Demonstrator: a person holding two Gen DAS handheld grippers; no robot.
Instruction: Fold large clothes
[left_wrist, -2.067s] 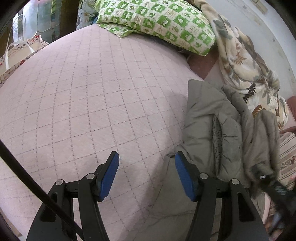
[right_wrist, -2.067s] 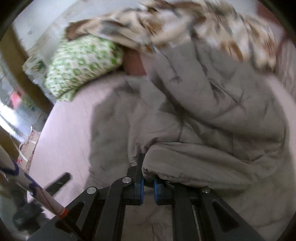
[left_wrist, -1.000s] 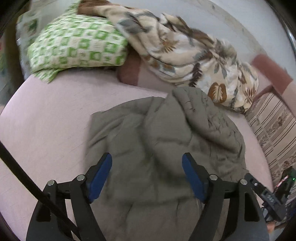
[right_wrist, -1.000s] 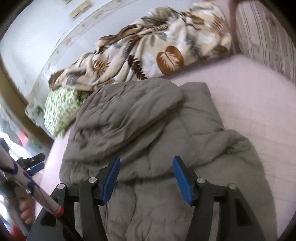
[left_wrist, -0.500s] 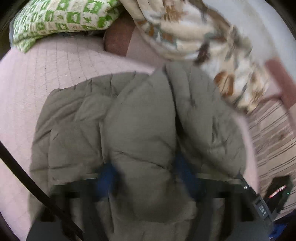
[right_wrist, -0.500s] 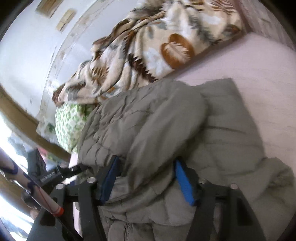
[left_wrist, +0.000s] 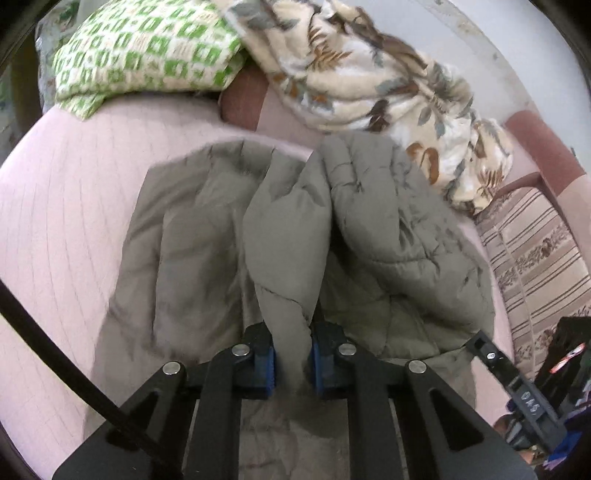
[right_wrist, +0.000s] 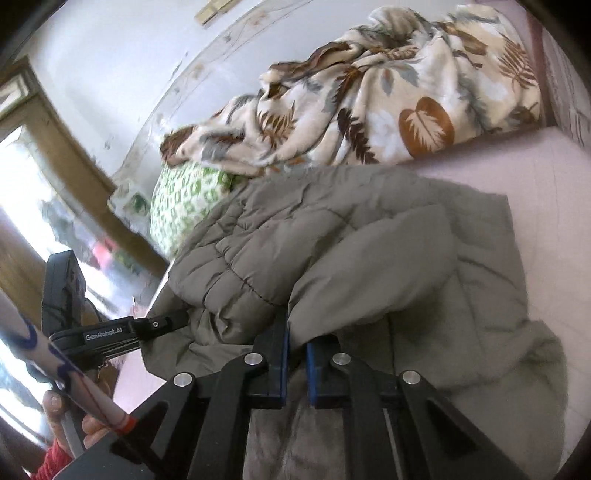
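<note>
A grey-olive padded jacket (left_wrist: 192, 236) lies spread on the pink quilted bed (left_wrist: 55, 206). It also shows in the right wrist view (right_wrist: 480, 295). My left gripper (left_wrist: 291, 363) is shut on a raised fold of the jacket (left_wrist: 288, 236), a sleeve-like part that runs away from the jaws. My right gripper (right_wrist: 296, 363) is shut on another puffy fold of the jacket (right_wrist: 369, 266) at its near edge. The left gripper's body (right_wrist: 110, 332) shows at the left of the right wrist view.
A green-and-white checked pillow (left_wrist: 147, 48) and a leaf-print blanket (left_wrist: 369, 81) lie at the head of the bed against the white wall (right_wrist: 129, 55). A striped cushion (left_wrist: 532, 251) is at the right. A wooden door frame (right_wrist: 74, 147) stands at the left.
Both grippers were open over the jacket one second ago. They have come down and closed, each on a fold of the jacket.
</note>
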